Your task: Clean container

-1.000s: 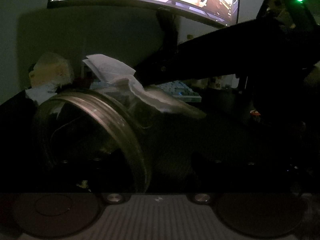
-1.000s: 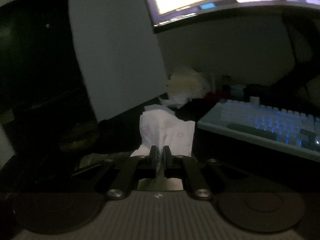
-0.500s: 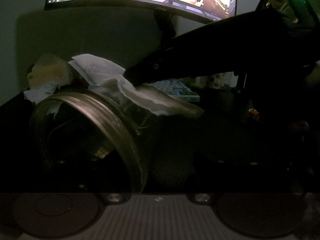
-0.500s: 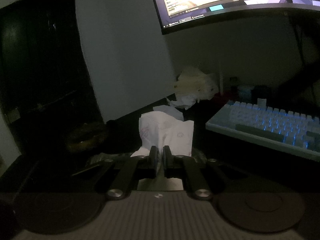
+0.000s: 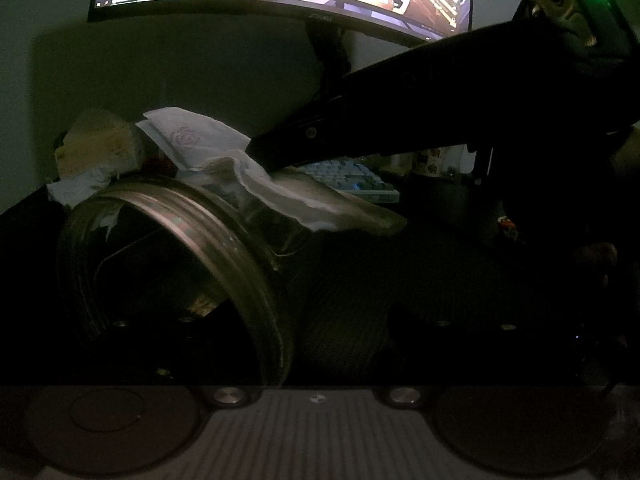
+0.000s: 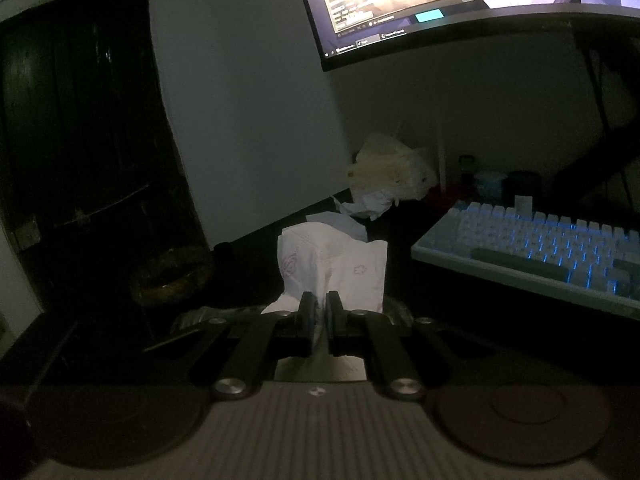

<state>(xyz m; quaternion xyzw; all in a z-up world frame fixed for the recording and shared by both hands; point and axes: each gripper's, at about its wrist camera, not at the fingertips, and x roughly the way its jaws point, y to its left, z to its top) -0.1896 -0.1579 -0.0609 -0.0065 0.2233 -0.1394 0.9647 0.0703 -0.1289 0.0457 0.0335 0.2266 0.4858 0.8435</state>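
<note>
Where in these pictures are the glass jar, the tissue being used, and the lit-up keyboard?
glass jar (image 5: pixel 224 236): left wrist view, on its threaded rim.
tissue (image 6: pixel 332 268): right wrist view, on the white sheet just above the closed fingers.
keyboard (image 6: pixel 552 248): right wrist view, on its glowing blue keys.

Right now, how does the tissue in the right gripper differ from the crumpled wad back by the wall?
The tissue is white, printed and fairly flat, pinched between the shut jaws of the right gripper; the wad is yellowish, balled up and lies loose on the desk, untouched. Both look like soft paper.
</note>
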